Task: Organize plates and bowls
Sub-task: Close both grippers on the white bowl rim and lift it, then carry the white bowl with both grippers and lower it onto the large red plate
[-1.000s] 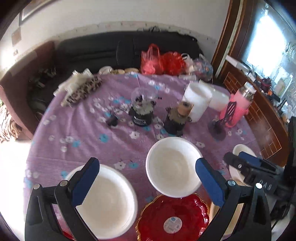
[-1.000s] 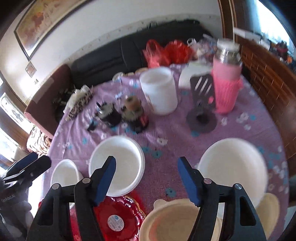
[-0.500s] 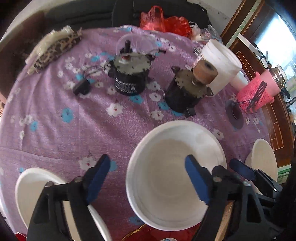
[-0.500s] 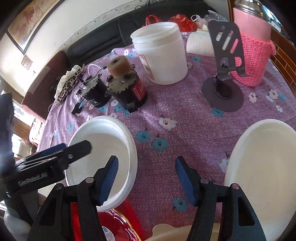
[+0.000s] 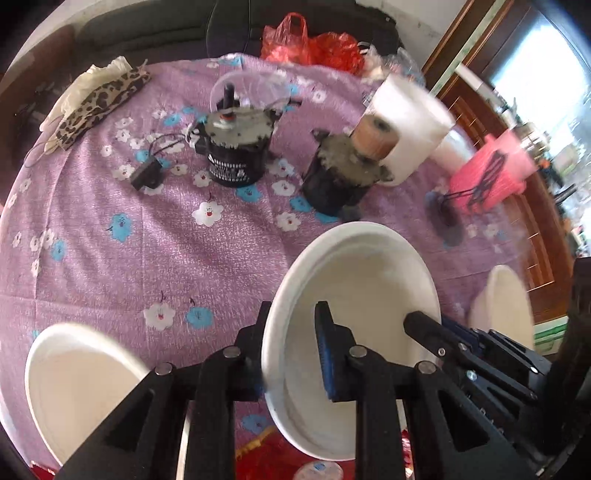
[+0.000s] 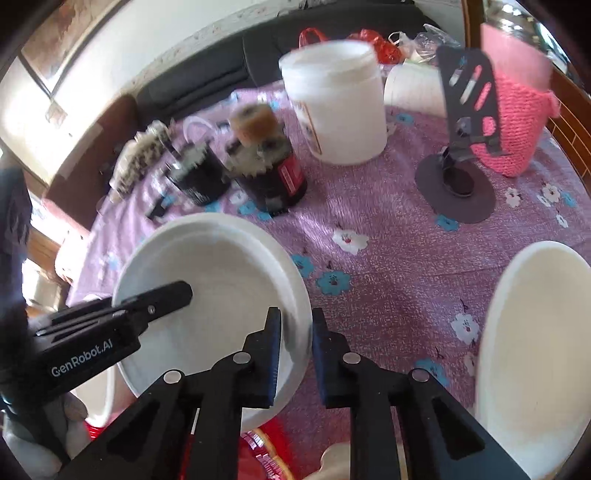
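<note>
Our left claw (image 5: 291,343), closing, and clenched right claw (image 6: 295,347) grip the bowl (image 6: 221,266); "GenRobot.AI" marks the left.

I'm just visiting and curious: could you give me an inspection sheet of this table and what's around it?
Surface: purple flowered cloth on a round table.
Job's things: bowl mid-table; left plate; right plate; red plate at the near edge.
Clutter: motors, tub, pink bottle, phone stand.
Grippers: left gripper jaws closing on the bowl's rim; right gripper jaws shut on the opposite rim.
Cables: thin wire by one motor.
Surroundings: sofa, red bags.
</note>
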The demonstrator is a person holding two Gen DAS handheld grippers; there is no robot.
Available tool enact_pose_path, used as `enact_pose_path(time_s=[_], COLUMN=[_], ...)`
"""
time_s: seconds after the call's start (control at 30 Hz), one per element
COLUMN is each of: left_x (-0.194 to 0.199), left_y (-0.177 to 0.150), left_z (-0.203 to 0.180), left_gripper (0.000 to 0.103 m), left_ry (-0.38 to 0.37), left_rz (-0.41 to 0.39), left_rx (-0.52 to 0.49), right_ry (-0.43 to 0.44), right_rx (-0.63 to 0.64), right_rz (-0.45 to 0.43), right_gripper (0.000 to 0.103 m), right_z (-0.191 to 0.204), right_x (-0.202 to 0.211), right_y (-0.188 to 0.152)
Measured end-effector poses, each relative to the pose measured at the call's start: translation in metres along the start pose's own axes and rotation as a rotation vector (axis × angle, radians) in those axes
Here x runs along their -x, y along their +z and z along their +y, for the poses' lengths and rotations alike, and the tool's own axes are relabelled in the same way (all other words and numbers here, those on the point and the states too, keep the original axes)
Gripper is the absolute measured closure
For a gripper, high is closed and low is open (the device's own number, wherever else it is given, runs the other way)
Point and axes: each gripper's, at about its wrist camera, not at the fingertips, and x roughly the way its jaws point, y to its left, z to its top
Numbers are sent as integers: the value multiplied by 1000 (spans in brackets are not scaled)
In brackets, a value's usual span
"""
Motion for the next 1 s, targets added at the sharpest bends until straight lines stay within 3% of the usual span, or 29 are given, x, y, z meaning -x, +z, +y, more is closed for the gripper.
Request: enact_pose_path(time_s=[0.27, 0.5, 0.6, 0.8, 1.0], left_x=[95, 166, 184, 196, 188], left_y=[-49, -133, -166, -228, -255], left_z=[18, 75, 105, 165, 212], left_gripper=[79, 72, 71, 66, 66], left_ry=[-36, -33, 10, 61, 88], left_rz=[-137, -250, -300, -324, -307], left_rx=[55, 211, 268, 381, 470], right_ry=[74, 163, 198, 265, 268], right_rx=[64, 195, 256, 327, 353], right_rz=[-122, -134, -108, -22, 81], right_gripper=[85, 85, 85, 84, 84], right_z=[45, 131, 167, 224, 260], right_x=[77, 110, 108, 81, 34], right_y=[-21, -78, -107, -159, -194])
